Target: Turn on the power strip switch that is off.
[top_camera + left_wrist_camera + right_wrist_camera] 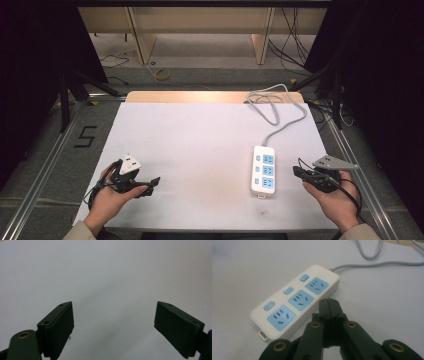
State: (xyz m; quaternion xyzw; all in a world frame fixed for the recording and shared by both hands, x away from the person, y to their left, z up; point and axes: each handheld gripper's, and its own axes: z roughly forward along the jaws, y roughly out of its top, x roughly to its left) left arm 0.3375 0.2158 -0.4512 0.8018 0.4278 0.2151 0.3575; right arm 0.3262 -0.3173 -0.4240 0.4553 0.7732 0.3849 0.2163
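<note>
Right tongs [329,302] closed, empty, just beside power strip [294,302]; left tongs [113,322] wide open, well apart.

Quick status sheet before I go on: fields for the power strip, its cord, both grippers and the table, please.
power strip: white power strip with three blue sockets and three blue switches, lying flat on the table's right side
cord: grey cord looping toward the far edge
left gripper: left gripper jaws wide apart, nothing between them, over bare table
right gripper: right gripper jaws closed together, empty, just beside the strip, not touching it
table: white table
</note>
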